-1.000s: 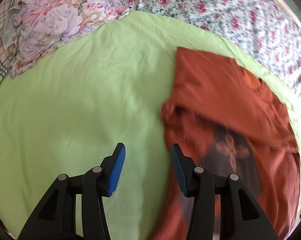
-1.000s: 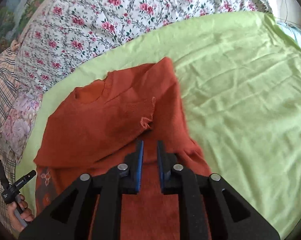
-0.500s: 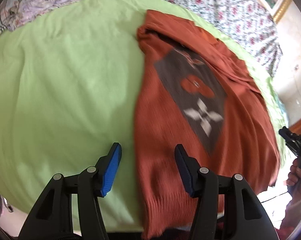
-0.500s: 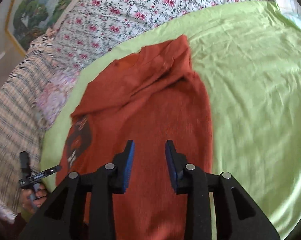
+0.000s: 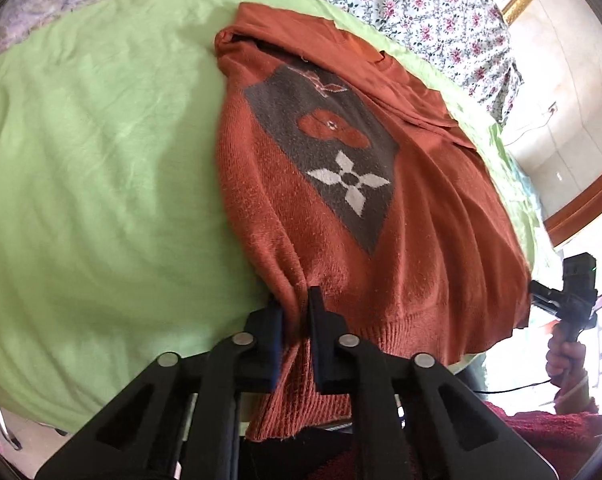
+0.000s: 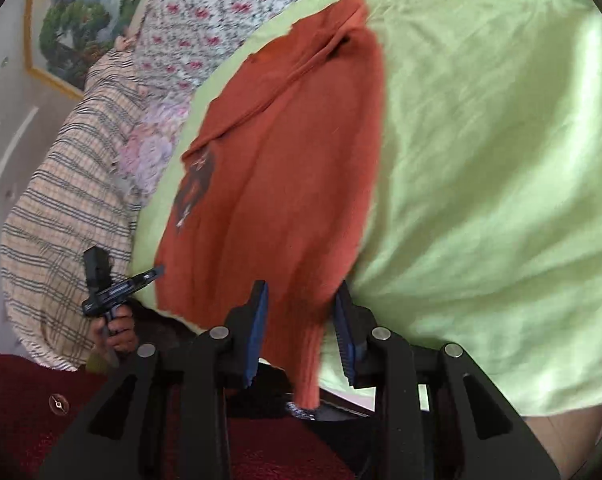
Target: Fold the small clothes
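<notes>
While the rust-orange sweater (image 5: 381, 208) is lying spread on the green sheet (image 5: 101, 160) of the bed, with its ribbed hem hanging over the near edge, the left claw (image 5: 296, 312) is pinching a bunched bit of knit near the hem's left corner, fingers squeezed tight on it. Over on the other side, the right claw (image 6: 301, 320) is sitting with its blue pads (image 6: 258, 320) spread apart, and the sweater's hem is dangling between them, not clamped. Floral bedding (image 5: 421, 4) is showing behind the sweater.
</notes>
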`<state>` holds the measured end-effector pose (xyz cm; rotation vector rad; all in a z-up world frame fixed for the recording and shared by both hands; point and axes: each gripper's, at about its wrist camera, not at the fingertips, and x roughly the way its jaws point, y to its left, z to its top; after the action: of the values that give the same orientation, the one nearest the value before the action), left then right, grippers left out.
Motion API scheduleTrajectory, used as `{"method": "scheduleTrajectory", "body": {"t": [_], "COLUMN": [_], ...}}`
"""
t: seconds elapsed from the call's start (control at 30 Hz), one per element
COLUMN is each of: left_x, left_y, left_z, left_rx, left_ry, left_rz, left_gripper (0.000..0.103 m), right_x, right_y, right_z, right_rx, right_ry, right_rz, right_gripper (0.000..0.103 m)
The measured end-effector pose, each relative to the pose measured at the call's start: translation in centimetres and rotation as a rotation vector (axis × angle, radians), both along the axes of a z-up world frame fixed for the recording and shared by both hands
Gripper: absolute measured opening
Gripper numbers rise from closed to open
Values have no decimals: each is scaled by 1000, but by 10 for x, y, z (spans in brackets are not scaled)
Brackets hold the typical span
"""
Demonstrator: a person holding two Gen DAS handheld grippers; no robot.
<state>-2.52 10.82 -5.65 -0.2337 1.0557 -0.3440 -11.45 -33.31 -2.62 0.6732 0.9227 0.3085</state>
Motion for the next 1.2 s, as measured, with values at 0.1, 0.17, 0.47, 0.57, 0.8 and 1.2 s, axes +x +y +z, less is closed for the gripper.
{"method": "scheduleTrajectory", "body": {"t": [0.1, 0.17, 0.47, 0.57, 0.8, 1.2], "left_x": [-9, -17, -16, -13, -14, -33], "left_y": [1, 11, 26, 30, 9, 32], "left_z": [13, 23, 8, -3, -4, 38], "left_rx": [32, 18, 7, -26, 3, -136], "left_ry": [-48, -83, -24, 44, -6, -169], "left_rz": [-4, 4, 5, -8, -75, 53], "left_gripper": [6, 6, 12, 36, 9, 7], "right_x": [3, -3, -17, -16, -13, -19], "right_y": [5, 2, -19, -18, -9, -6], "right_z": [-2, 2, 4, -3, -13, 6], "right_rx": [11, 13, 33, 15, 117, 152], "right_ry": [-20, -35, -49, -11, -36, -145], "right_rz": [-6, -8, 19, 43, 86, 72], "right_gripper": [10, 10, 7, 12, 35, 7]}}
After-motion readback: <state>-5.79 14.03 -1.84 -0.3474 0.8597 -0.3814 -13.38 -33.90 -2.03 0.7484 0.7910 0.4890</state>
